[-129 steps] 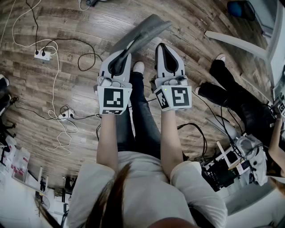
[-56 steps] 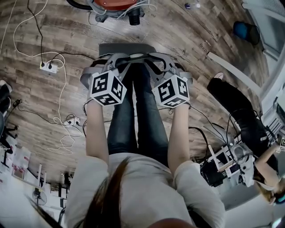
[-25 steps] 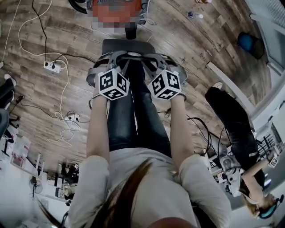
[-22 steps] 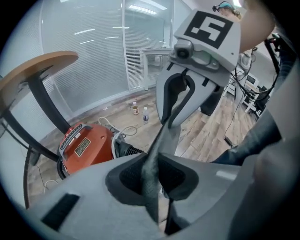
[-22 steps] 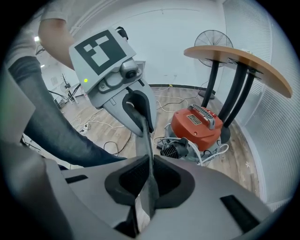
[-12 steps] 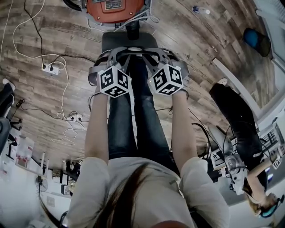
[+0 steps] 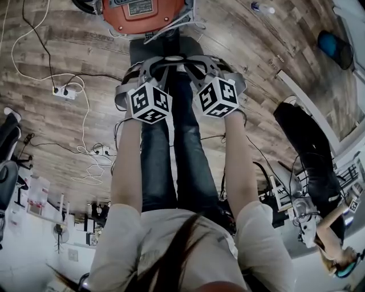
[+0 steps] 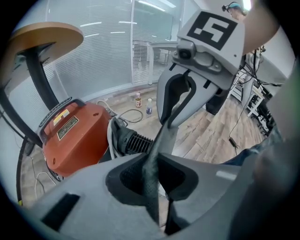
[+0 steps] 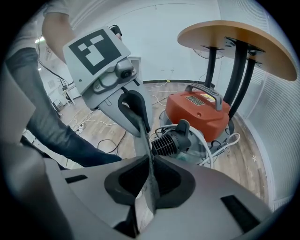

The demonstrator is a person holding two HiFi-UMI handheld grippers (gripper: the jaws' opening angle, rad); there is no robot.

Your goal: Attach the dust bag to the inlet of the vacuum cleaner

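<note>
The vacuum cleaner [image 7: 142, 10] is orange, the dust bag [image 7: 142, 50] grey.

The left gripper [image 7: 154, 65] and right gripper [image 7: 199, 64] are hiding the dust bag's [image 7: 140, 51] near half; the vacuum cleaner [image 7: 142, 11] beyond is running off-frame.

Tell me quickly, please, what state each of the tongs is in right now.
Left tongs: closed, holding one edge of the dust bag.
Right tongs: closed, holding the opposite edge of the same dust bag.
</note>
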